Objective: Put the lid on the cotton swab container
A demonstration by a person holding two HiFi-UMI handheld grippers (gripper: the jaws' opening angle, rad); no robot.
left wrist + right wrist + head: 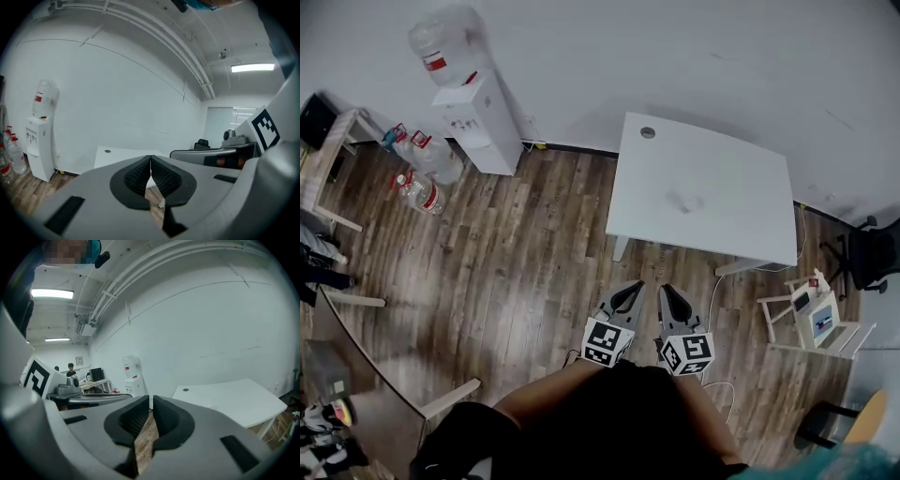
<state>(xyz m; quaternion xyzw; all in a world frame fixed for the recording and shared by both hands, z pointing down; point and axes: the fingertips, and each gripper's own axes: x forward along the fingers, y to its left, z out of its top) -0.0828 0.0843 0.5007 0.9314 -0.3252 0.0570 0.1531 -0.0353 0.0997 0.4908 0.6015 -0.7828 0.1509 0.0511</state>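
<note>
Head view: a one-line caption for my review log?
Person on wood floor holds left gripper and right gripper side by side, short of the white table.

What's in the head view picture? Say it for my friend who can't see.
A person holds the left gripper and right gripper side by side over a wood floor, pointing at a white table with one small pale thing on it. A water cooler stands by the wall, upper left.

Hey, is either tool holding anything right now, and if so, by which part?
Nothing is held. The left tool is shut and empty; the right tool has a narrow gap with nothing in it.
</note>
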